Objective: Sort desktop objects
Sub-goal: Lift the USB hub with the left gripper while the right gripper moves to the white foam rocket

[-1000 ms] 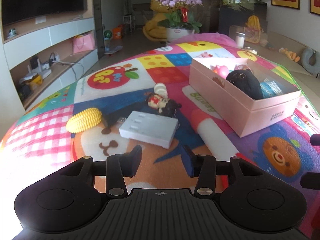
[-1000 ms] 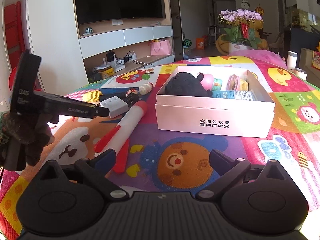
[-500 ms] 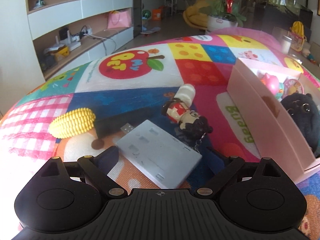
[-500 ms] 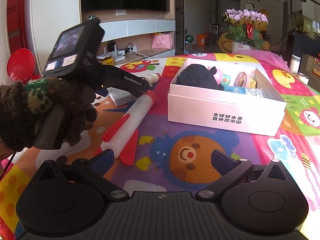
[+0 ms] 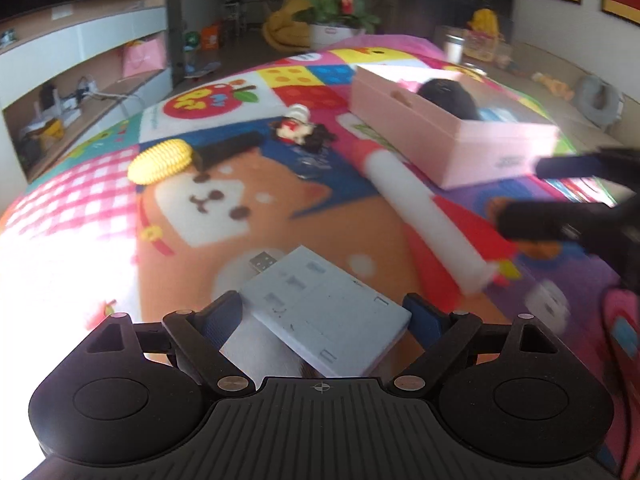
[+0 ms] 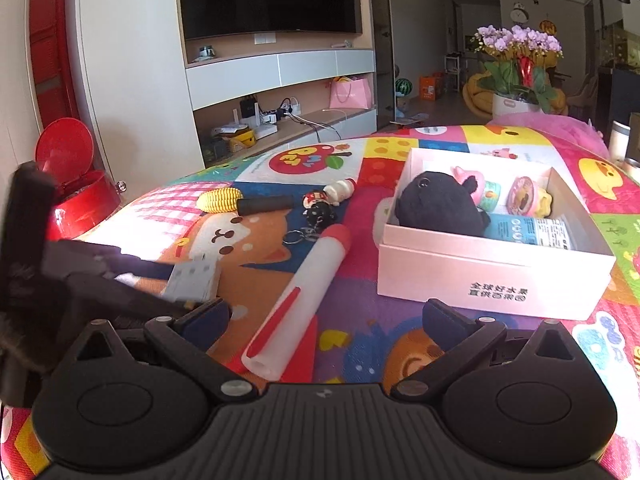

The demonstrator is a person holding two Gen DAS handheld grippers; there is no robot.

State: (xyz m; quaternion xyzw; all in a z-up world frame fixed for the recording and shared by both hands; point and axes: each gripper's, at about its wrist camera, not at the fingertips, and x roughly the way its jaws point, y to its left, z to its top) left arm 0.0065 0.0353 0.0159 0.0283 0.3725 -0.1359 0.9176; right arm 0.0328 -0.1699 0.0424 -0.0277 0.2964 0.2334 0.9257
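My left gripper (image 5: 323, 306) is shut on a flat grey USB hub (image 5: 324, 312), one pad against each side, and holds it above the colourful play mat (image 5: 224, 216). In the right wrist view the hub (image 6: 192, 278) hangs at the left. My right gripper (image 6: 326, 316) is open and empty over the near end of a white and red rocket toy (image 6: 308, 284). Its fingers (image 5: 560, 168) reach in from the right of the left wrist view. The pink box (image 6: 492, 276) holds a black plush (image 6: 440, 204) and small toys.
A toy corn cob (image 5: 162, 160), a black cylinder (image 5: 230, 148) and a keychain figure (image 5: 302, 130) lie on the mat behind the hub. A red bin (image 6: 76, 200) stands beyond the mat's left edge. Potted flowers (image 6: 516, 64) stand far behind.
My left gripper went from shut to wide, closed around the hub beside the corn, then drew it back toward the near edge. My right gripper shifted left over the rocket toy.
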